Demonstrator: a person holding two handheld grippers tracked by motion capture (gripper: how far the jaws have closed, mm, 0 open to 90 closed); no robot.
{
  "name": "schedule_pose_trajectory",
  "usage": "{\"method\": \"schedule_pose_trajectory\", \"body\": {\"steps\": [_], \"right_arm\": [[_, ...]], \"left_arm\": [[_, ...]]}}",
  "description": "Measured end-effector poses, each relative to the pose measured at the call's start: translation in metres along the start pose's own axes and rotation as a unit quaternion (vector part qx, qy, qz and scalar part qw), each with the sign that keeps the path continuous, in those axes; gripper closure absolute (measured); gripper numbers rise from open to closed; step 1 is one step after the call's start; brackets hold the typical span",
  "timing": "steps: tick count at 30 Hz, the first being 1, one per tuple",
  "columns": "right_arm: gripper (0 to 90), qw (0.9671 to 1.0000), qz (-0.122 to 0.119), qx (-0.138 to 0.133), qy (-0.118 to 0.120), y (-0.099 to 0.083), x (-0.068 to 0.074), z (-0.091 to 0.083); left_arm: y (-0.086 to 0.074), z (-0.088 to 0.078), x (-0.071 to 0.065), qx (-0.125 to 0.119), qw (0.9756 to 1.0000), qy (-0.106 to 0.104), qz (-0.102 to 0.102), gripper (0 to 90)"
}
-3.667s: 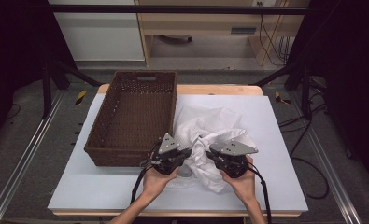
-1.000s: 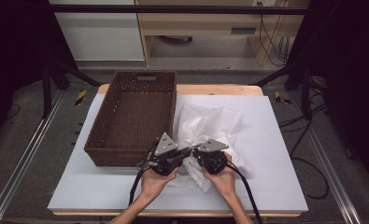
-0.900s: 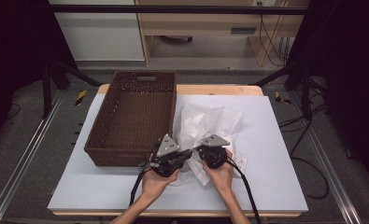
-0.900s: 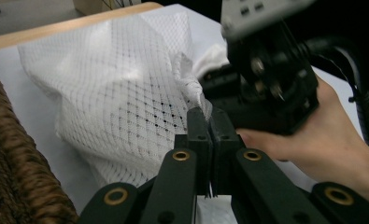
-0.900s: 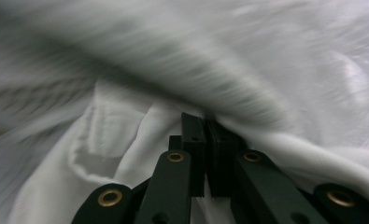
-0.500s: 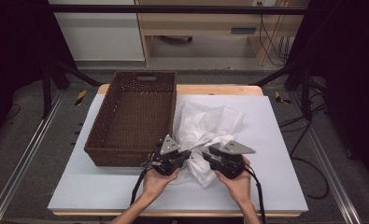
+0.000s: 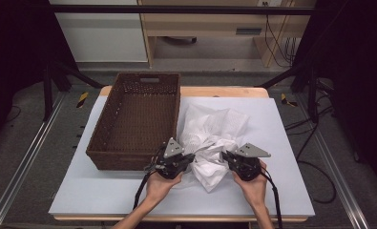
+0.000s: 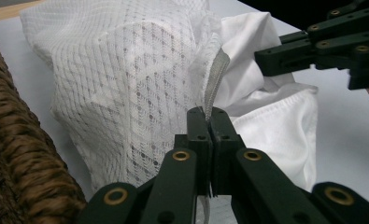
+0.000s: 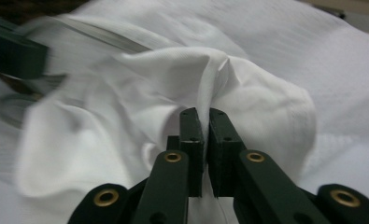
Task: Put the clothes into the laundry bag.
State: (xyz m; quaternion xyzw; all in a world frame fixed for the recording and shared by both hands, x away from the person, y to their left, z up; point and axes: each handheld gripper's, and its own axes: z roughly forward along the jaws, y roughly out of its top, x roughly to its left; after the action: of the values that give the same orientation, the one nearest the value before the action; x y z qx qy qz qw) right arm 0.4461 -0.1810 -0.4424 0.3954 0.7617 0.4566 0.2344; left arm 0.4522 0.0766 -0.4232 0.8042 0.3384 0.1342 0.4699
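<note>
A white mesh bag (image 7: 210, 126) with a grey zipper strip (image 8: 216, 79) lies crumpled on the table beside the basket, with plain white cloth (image 7: 212, 169) at its near side. My left gripper (image 7: 191, 160) is shut on the bag's zipper edge (image 8: 209, 116). My right gripper (image 7: 224, 155) is shut on a raised fold of the plain white cloth (image 9: 203, 114); its jaws have just been closing onto that fold. The two grippers face each other across the bundle, a hand's width apart. The right gripper (image 8: 308, 49) also appears at the top right of the left gripper view.
A dark brown wicker basket (image 7: 129, 160) stands at the left of the bag, close to my left gripper, and its wall (image 8: 14, 154) borders the left gripper view. The pale table (image 7: 281, 143) has bare surface to the right and along the front edge.
My right gripper has moved to the right, away from the left gripper, with the white cloth drawn out between them. The left gripper has stayed where it was.
</note>
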Motion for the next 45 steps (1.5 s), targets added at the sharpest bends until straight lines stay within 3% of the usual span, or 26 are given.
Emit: {"method": "schedule_pose_trajectory", "body": {"steps": [2, 4, 6, 9, 14, 18, 20, 21, 24, 31, 34, 37, 39, 41, 43, 45], "right_arm": [[86.7, 0.999, -0.009, -0.011, 0.043, 0.005, 0.013, -0.001], [86.6, 0.9973, -0.026, -0.009, 0.068, 0.008, 0.027, 0.003], [86.5, 0.996, -0.042, -0.002, 0.079, 0.01, 0.04, 0.013], [86.5, 0.9954, -0.045, 0.016, 0.083, 0.011, 0.051, 0.03], [86.7, 0.9974, -0.033, 0.048, 0.042, 0.012, 0.046, 0.065], [86.7, 0.9989, 0.029, 0.031, -0.02, 0.012, 0.026, 0.079], [86.4, 0.9979, 0.042, 0.022, -0.045, 0.01, 0.02, 0.081], [85.8, 0.9975, 0.049, 0.023, -0.046, 0.009, 0.019, 0.08], [75.4, 0.999, 0.027, 0.021, -0.029, 0.01, 0.02, 0.071], [52.3, 0.9999, 0.0, -0.011, 0.002, 0.007, 0.017, 0.013], [36.2, 0.9999, 0.007, -0.003, -0.008, -0.006, 0.006, 0.0], [31.7, 0.9992, 0.03, 0.022, -0.015, -0.019, -0.004, 0.007], [31.8, 0.9983, 0.042, 0.041, -0.005, -0.024, -0.006, 0.017], [36.0, 0.9985, 0.023, 0.049, -0.003, -0.027, -0.003, 0.025], [47.8, 0.9985, 0.021, 0.05, 0.007, -0.028, 0.0, 0.032], [65.6, 0.9981, 0.022, 0.056, 0.014, -0.029, 0.002, 0.036]], "left_arm": [[0.001, -0.002, 0.0, -0.004, 1.0, -0.002, -0.002, 88.5], [0.003, -0.005, -0.001, -0.01, 0.9999, -0.006, -0.004, 88.4], [0.005, -0.009, -0.003, -0.014, 0.9999, -0.007, -0.002, 88.4], [0.008, -0.014, -0.006, -0.025, 0.9997, -0.007, 0.003, 88.5], [0.011, -0.018, -0.011, -0.029, 0.9994, -0.017, 0.008, 88.6], [0.01, -0.017, -0.013, -0.025, 0.9995, -0.017, 0.013, 88.6], [0.008, -0.013, -0.011, -0.018, 0.9996, -0.016, 0.011, 88.5], [0.007, -0.011, -0.01, -0.014, 0.9997, -0.016, 0.011, 88.5], [0.004, -0.006, -0.008, -0.007, 0.9999, -0.011, 0.011, 88.5], [0.001, -0.001, -0.002, -0.001, 1.0, -0.001, 0.004, 88.4], [0.0, 0.001, -0.001, 0.001, 1.0, 0.0, 0.004, 88.3], [-0.002, 0.003, -0.001, 0.007, 1.0, -0.002, 0.007, 88.3], [-0.003, 0.005, -0.001, 0.009, 0.9999, -0.005, 0.006, 88.2], [-0.004, 0.007, -0.001, 0.012, 0.9998, -0.012, 0.01, 88.2], [-0.005, 0.01, -0.001, 0.017, 0.9997, -0.012, 0.011, 88.2], [-0.006, 0.011, -0.001, 0.02, 0.9997, -0.012, 0.012, 88.2]]}}
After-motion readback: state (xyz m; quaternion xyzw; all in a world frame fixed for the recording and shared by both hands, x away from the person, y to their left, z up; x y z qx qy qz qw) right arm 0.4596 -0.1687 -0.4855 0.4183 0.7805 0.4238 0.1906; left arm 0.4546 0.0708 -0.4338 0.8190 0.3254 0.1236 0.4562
